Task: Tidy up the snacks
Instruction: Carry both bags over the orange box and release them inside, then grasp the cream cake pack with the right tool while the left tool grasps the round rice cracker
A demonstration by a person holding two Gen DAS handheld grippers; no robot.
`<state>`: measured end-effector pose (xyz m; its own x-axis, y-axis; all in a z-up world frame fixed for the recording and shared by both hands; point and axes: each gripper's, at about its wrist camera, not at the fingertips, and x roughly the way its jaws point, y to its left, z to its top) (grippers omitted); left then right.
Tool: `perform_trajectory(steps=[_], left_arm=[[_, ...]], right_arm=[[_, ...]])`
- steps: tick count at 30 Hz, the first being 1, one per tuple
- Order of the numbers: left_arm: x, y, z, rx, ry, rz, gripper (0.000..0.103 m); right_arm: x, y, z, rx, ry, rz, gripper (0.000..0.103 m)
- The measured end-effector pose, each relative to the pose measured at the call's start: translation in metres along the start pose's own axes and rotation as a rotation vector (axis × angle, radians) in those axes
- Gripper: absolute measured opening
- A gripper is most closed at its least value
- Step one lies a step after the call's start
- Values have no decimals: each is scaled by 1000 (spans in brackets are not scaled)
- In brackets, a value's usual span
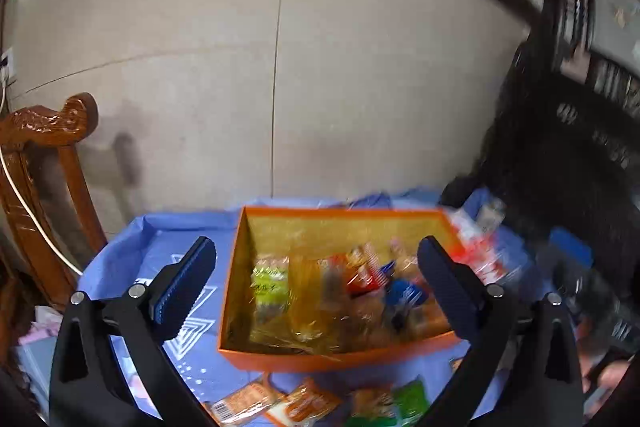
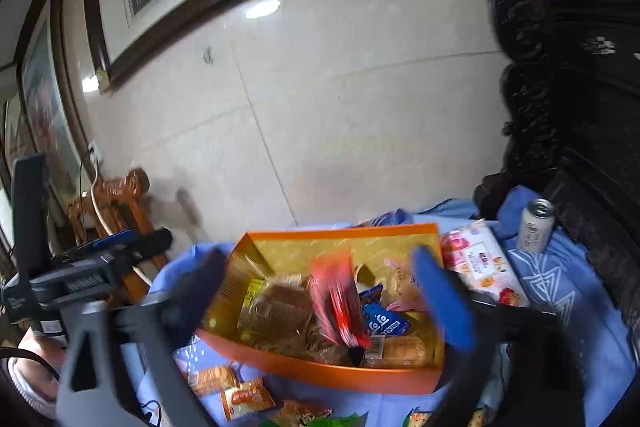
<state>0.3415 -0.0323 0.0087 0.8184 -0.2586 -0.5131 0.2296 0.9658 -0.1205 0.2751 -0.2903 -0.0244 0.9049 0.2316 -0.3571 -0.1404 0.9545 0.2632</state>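
An orange box [image 1: 240, 259] [image 2: 320, 373] sits on the blue tablecloth and holds several snack packs. My left gripper [image 1: 316, 283] is open and empty, above the box's near left part. My right gripper [image 2: 320, 291] is open wide over the box; a red snack pack [image 2: 338, 301], blurred, is in the air between its fingers, touching neither, above the other packs. A blue pack [image 2: 384, 321] and a clear cake pack [image 2: 280, 311] lie in the box. Loose orange snack packs [image 1: 304, 403] [image 2: 246, 397] and a green one [image 1: 408, 397] lie on the cloth in front of the box.
A pink-and-white tissue pack [image 2: 484, 267] lies right of the box, with a white can [image 2: 534, 225] beyond it. Dark carved furniture [image 2: 580, 147] stands at the right. A wooden chair [image 1: 44, 163] stands at the left. A tiled wall is behind the table.
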Motion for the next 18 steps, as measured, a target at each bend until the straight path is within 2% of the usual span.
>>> perform_trajectory(steps=[2, 3, 5, 7, 9, 15, 18], left_arm=[[-15, 8, -11, -12, -25, -12, 99], [-20, 11, -17, -12, -24, -8, 99], [-26, 18, -36, -17, 6, 15, 99], [-34, 30, -62, -25, 43, 36, 99], [-44, 40, -85, -30, 68, 51, 99], [-92, 77, -159, -76, 136, 71, 99], [-111, 91, -190, -73, 162, 95, 99]], right_arm=[[-4, 1, -10, -12, 19, 16, 100], [-4, 1, -20, -6, 56, 7, 100], [-5, -3, -37, 15, 111, 17, 100], [-8, -8, -60, -6, 161, 111, 100], [-10, -11, -85, -89, 214, 180, 100], [4, -20, -151, -329, 417, 227, 100], [13, -18, -178, -409, 496, 248, 100]])
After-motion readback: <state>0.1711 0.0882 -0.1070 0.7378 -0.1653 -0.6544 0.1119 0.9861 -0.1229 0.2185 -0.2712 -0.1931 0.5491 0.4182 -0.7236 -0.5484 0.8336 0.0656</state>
